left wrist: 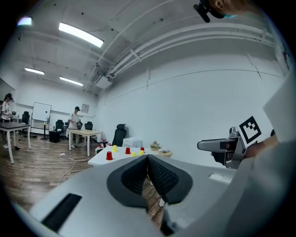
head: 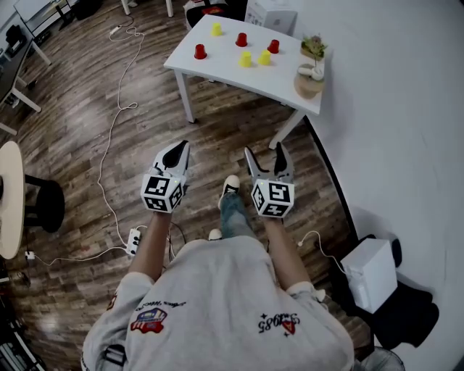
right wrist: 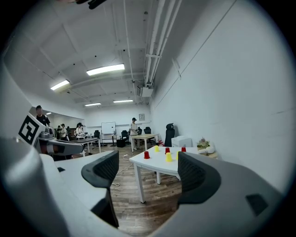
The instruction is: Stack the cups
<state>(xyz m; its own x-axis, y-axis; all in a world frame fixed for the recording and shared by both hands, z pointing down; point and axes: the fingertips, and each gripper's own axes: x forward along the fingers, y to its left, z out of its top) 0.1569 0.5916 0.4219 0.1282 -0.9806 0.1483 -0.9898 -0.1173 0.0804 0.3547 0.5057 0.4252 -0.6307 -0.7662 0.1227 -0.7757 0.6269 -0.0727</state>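
Observation:
Far ahead stands a white table (head: 217,69) with three red cups (head: 200,51) and three yellow cups (head: 246,59) spread upside down on its top. Both gripper views show the same table (right wrist: 155,164) and cups (left wrist: 109,156) in the distance. My left gripper (head: 176,153) is held over the wooden floor well short of the table. It is shut, its pads (left wrist: 152,173) pressed together with nothing between them. My right gripper (head: 266,155) hangs beside it, also short of the table. Its jaws stand wide open and empty (right wrist: 150,171).
A potted plant and a wooden plate (head: 312,72) sit at the table's right end. A white box (head: 272,13) stands behind the table. A cable and a power strip (head: 134,241) lie on the floor at left. A white wall (head: 406,109) runs along the right. People stand at far desks (left wrist: 74,122).

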